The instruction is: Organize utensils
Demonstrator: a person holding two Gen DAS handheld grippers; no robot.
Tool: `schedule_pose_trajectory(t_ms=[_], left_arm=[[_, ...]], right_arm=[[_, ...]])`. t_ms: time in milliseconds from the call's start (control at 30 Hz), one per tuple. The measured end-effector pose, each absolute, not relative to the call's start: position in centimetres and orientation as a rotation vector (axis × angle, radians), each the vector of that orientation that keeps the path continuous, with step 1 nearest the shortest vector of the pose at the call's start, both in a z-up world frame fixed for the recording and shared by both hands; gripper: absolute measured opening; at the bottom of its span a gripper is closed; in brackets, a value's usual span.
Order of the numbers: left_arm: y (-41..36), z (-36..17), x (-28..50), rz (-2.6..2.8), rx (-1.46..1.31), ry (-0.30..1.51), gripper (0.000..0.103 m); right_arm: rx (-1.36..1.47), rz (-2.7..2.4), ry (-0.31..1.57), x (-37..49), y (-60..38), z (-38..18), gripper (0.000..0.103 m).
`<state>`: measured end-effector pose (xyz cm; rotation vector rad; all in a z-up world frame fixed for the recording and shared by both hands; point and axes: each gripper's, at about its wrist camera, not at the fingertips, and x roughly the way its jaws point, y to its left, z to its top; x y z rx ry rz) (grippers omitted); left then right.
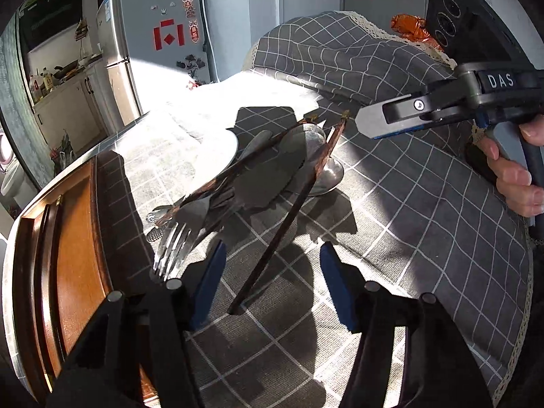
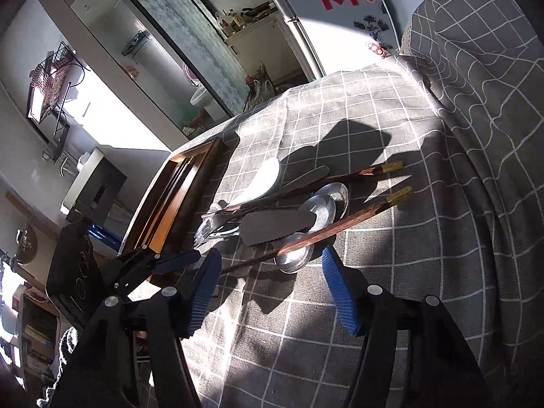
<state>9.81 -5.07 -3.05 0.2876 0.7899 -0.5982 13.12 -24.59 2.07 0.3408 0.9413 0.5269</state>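
Note:
A heap of utensils lies on the grey checked tablecloth: a fork (image 1: pixel 176 238) (image 2: pixel 207 231), a serrated server (image 1: pixel 265 183) (image 2: pixel 278 226), metal spoons (image 1: pixel 326 170) (image 2: pixel 319 207), a white spoon (image 2: pixel 261 180) and two brown chopsticks with gold ends. One chopstick (image 1: pixel 289 217) (image 2: pixel 340 224) runs out of the heap, and its thin end lies between the blue pads of my left gripper (image 1: pixel 272 285) (image 2: pixel 190 258), untouched; that gripper is open. My right gripper (image 2: pixel 272 289) (image 1: pixel 370 122) is open over the cloth just short of the heap, with nothing held.
A wooden tray (image 1: pixel 78 238) (image 2: pixel 176 197) sits at the table's left edge beside the heap. The cloth bunches into a tall hump (image 1: pixel 340 57) at the back. A hand (image 1: pixel 510 170) holds the right gripper's handle. A fridge (image 1: pixel 153 51) stands beyond the table.

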Motion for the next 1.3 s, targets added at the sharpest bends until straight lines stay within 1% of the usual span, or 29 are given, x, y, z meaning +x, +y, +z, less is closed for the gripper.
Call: schedule_pose_trajectory(t_ms=[100, 133, 167, 200, 233, 267, 400, 433, 467, 500, 533, 600, 767, 833, 967, 1000, 1033, 1133, 1300], left_arm=[[-6.1, -3.6, 10.5, -0.609, 0.318, 0.818, 0.054], [-6.4, -3.9, 10.8, -0.612, 0.333, 0.839, 0.047], [-6.5, -3.9, 10.9, -0.616, 0.331, 0.843, 0.041], [-6.5, -3.9, 11.1, -0.62, 0.322, 0.855, 0.04], [-6.4, -3.8, 11.3, -0.624, 0.313, 0.868, 0.031], [-6.3, -3.8, 11.3, -0.615, 0.314, 0.871, 0.014], [-6.6, -3.8, 11.1, -0.602, 0.319, 0.876, 0.013], [-6.6, -3.7, 11.0, -0.609, 0.307, 0.876, 0.011], [-6.7, -3.5, 10.8, -0.598, 0.3, 0.865, 0.006], [-6.6, -3.2, 10.6, -0.573, 0.297, 0.85, 0.006], [-6.5, -2.9, 10.4, -0.563, 0.287, 0.837, 0.006], [-6.1, -2.2, 10.0, -0.576, 0.247, 0.821, 0.006], [-5.3, -1.0, 9.2, -0.572, 0.192, 0.789, 0.006], [-4.8, -0.5, 8.8, -0.577, 0.16, 0.77, 0.006], [-3.7, 0.4, 7.6, -0.586, 0.11, 0.737, 0.006], [-3.5, 0.6, 7.3, -0.585, 0.108, 0.732, 0.006], [-3.3, 0.6, 7.0, -0.576, 0.117, 0.729, 0.006], [-2.2, 0.8, 6.4, -0.558, 0.112, 0.727, 0.006], [0.3, 1.3, 5.5, -0.497, 0.105, 0.718, 0.006]], right_arm=[[0.35, 0.523, 0.946, 13.5, -24.9, 1.8, 0.063], [0.354, 0.522, 0.949, 13.6, -25.0, 1.6, 0.063], [0.359, 0.523, 0.953, 13.8, -25.1, 1.4, 0.063], [0.365, 0.52, 0.956, 14.0, -25.3, 1.2, 0.063], [0.376, 0.515, 0.963, 14.2, -25.5, 0.9, 0.063], [0.393, 0.514, 0.972, 14.4, -25.7, 0.6, 0.063], [0.464, 0.531, 0.996, 14.9, -25.9, -0.5, 0.063], [0.481, 0.541, 0.998, 15.0, -25.8, -0.6, 0.063], [0.492, 0.552, 1.0, 14.9, -25.5, -0.6, 0.063], [0.493, 0.562, 1.0, 14.8, -25.2, -0.5, 0.062], [0.489, 0.57, 1.0, 14.7, -24.8, -0.4, 0.059], [0.487, 0.589, 1.003, 14.6, -23.9, -0.1, 0.056], [0.505, 0.619, 1.027, 15.1, -21.4, 0.1, 0.054], [0.544, 0.623, 1.049, 15.5, -20.6, -0.3, 0.046], [0.601, 0.615, 1.085, 15.9, -19.2, -1.1, 0.037], [0.608, 0.613, 1.072, 15.9, -18.9, -1.0, 0.028], [0.62, 0.614, 1.06, 15.9, -18.8, -0.8, 0.023], [0.62, 0.639, 1.032, 15.8, -17.6, 0.0, 0.017], [0.563, 0.689, 1.037, 16.3, -14.0, 1.6, 0.015]])
